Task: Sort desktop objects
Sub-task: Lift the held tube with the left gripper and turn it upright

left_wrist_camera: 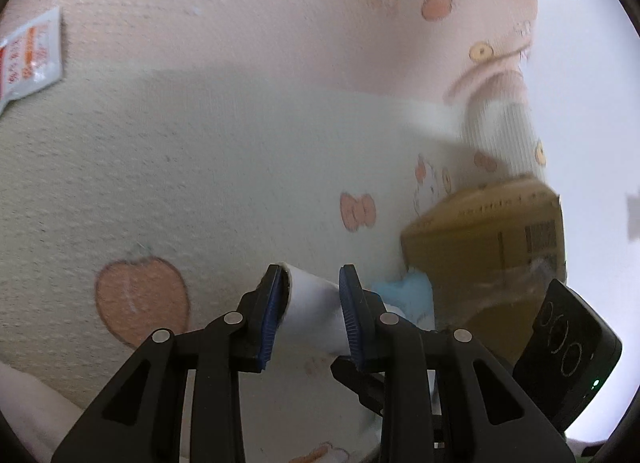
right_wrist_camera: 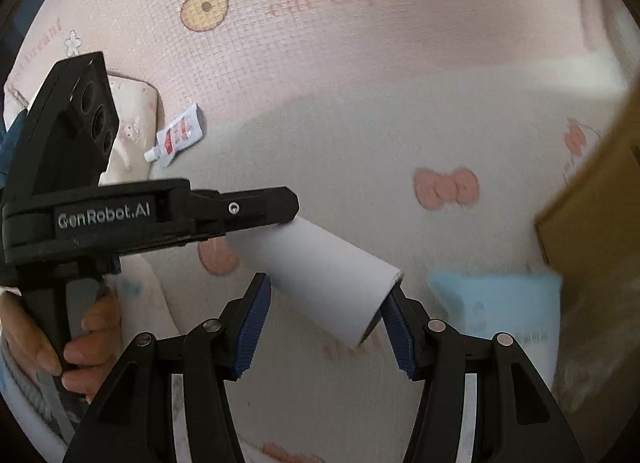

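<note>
My left gripper is shut on a white paper tube and holds it above the patterned cloth. In the right wrist view the same white tube runs from the left gripper's fingers down between my right gripper's open pads. The tube's lower end lies against the right pad; the left pad is apart from it. A small white and red sachet lies on the cloth at far left; it also shows in the right wrist view.
A brown cardboard box stands at the right, also seen at the right edge of the right wrist view. A light blue packet lies beside it, also visible in the left wrist view. The cloth covers the surface.
</note>
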`<state>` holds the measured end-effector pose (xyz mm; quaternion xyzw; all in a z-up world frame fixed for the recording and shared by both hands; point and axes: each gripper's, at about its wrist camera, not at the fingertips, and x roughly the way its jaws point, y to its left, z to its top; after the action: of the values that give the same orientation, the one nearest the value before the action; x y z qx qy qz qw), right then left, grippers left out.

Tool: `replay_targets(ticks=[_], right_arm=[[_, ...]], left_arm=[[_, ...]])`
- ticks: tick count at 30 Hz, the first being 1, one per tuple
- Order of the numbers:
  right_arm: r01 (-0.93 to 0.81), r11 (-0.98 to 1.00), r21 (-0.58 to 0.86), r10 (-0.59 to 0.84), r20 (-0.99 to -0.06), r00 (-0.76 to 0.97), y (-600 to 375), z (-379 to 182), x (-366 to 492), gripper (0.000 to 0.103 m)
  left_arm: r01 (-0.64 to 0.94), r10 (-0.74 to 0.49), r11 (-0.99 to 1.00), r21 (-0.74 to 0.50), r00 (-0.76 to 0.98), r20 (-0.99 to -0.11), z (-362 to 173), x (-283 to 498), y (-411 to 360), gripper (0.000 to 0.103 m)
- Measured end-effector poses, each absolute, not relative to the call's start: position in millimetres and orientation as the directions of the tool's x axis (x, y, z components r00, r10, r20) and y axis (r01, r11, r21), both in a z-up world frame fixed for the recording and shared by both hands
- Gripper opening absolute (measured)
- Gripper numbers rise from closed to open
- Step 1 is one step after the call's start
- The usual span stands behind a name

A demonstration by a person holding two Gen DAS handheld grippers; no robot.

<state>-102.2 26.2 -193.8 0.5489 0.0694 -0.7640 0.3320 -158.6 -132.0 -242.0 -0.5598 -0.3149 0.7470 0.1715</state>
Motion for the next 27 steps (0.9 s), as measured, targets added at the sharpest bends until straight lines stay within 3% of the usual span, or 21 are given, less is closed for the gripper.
replay_targets(ticks=[5,10,12,14,18,24,27], right_arm=[[0.562,-0.775,0.289,-0.428,-0.895,-0.130,40,-202,-98,0.050],[0.536,-0.780,0.323,-0.438,-0.894,-0.099,45,-202,-99,0.050],[0.532,-0.777,0.338,-0.452,-0.887,-0.097,48,-196,-99,0.051],[0.530,-0.774,0.347,-0.461,-0.882,-0.096,53,-188,-99,0.054],[0.533,-0.774,0.340,-0.473,-0.871,-0.131,65,-171,-96,0.062],[0.556,-0.765,0.325,-0.478,-0.865,-0.151,87,-155,-84,0.062],[0.577,-0.765,0.286,-0.462,-0.868,-0.182,89,-153,-85,0.062]], left_arm=[[0.121,0.567,-0.785,-0.607,-0.253,-0.784,-253,-159,-121,0.032],[0.162,0.551,-0.782,-0.601,-0.270,-0.789,-256,-158,-124,0.041],[0.181,0.537,-0.776,-0.605,-0.315,-0.783,-250,-154,-132,0.053],[0.196,0.527,-0.758,-0.622,-0.378,-0.761,-242,-147,-140,0.056],[0.218,0.523,-0.720,-0.658,-0.453,-0.722,-230,-131,-152,0.056],[0.157,0.498,-0.756,-0.635,-0.491,-0.715,-209,-98,-136,0.056],[0.122,0.490,-0.766,-0.631,-0.524,-0.697,-202,-82,-121,0.048]])
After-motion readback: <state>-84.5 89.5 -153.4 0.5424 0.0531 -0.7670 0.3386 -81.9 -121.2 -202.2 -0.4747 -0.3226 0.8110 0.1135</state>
